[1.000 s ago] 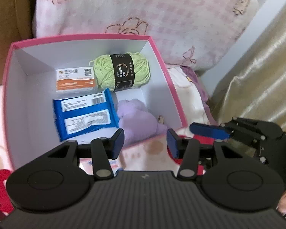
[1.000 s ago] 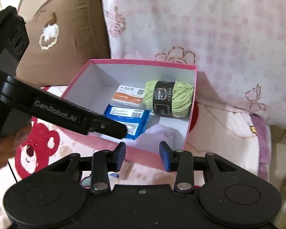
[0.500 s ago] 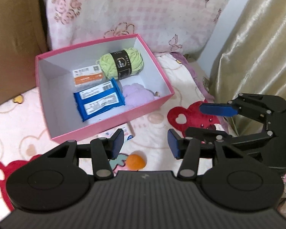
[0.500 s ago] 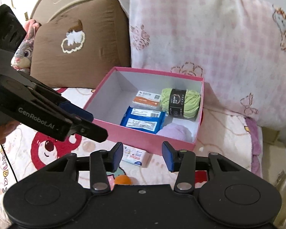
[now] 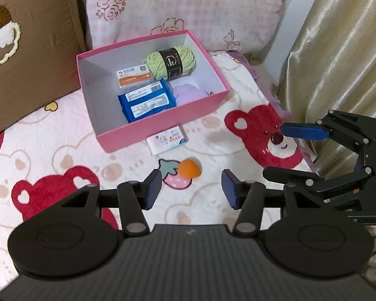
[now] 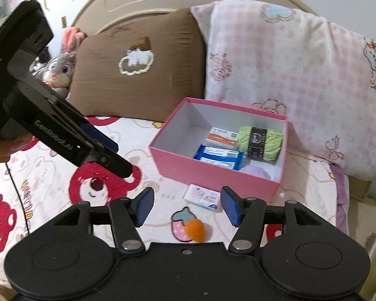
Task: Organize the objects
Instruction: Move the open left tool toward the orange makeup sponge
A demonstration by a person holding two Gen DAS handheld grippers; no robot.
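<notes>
Left wrist view: both grippers [image 5: 191, 191] [image 5: 285, 150] held wide, empty; orange ball [image 5: 189, 168] may be rolled off if nudged.

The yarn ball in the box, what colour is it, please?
Light green yarn ball with a black band, clearest in the left wrist view.

— What frames the scene?

— A curved beige headboard [image 6: 163, 7] rises behind a brown cushion with a white cloud patch [image 6: 137, 62] and, to that cushion's right, a pink checked pillow [image 6: 288, 70].

— And around it?

— A white bedspread printed with red bears [image 5: 263, 130] lies below the cushion; glossy gold curtains [image 5: 338, 50] hang far right.
</notes>
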